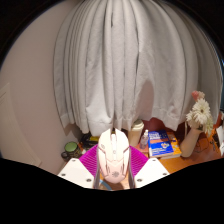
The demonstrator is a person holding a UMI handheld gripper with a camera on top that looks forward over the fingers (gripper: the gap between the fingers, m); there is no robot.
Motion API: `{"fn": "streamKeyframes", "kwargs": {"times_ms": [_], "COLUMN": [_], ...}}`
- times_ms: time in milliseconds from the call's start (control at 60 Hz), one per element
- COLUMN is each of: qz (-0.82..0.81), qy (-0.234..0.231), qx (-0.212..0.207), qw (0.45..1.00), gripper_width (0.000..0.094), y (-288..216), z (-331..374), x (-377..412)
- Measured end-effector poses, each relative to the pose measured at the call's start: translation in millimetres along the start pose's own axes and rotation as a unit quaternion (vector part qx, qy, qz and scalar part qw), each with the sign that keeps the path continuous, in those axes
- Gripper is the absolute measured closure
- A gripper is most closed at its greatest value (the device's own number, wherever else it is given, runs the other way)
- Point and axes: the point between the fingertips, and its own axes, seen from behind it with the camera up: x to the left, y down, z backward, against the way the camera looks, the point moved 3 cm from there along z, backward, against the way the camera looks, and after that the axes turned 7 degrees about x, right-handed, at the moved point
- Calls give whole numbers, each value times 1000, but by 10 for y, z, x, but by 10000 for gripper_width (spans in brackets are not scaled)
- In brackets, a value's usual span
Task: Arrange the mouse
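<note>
A white and pale pink computer mouse [113, 153] sits between my two fingers, its nose pointing away from me. Both magenta pads [90, 158] press on its sides, so my gripper [113, 166] is shut on it. The mouse is held up in the air, well above the wooden table [205, 153] seen low at the right. Its cable is not visible.
A white pleated curtain [115, 65] fills the view ahead. On the table lie a blue book [160, 143], a vase of white flowers [197, 118] at the right, a dark green jar [70, 150] at the left, and small boxes behind the mouse.
</note>
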Motion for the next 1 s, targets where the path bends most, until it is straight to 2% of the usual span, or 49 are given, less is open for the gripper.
{"fn": "streamKeyframes", "kwargs": {"times_ms": [100, 217, 317, 450, 533, 617, 733, 783, 850, 900, 1000], "qz": [8, 5, 2, -3, 27, 8, 6, -4, -26, -33, -35], "qy": [-9, 0, 17, 35, 49, 50, 50, 46, 48, 52, 51], "qx": [42, 114, 170, 221, 196, 202, 205, 221, 232, 218, 193], "qw": [999, 993, 985, 975, 979, 978, 977, 974, 971, 974, 979], "gripper_width": [536, 535, 536, 538, 536, 530, 426, 380, 186, 98, 101], "y": [516, 1349, 2012, 2632, 2657, 2668, 2670, 2683, 2633, 2496, 2236], "z": [-256, -604, -813, -938, -932, -943, -962, -947, -873, -777, -468], "x": [487, 831, 959, 1000, 1006, 1008, 1008, 1023, 990, 957, 903]}}
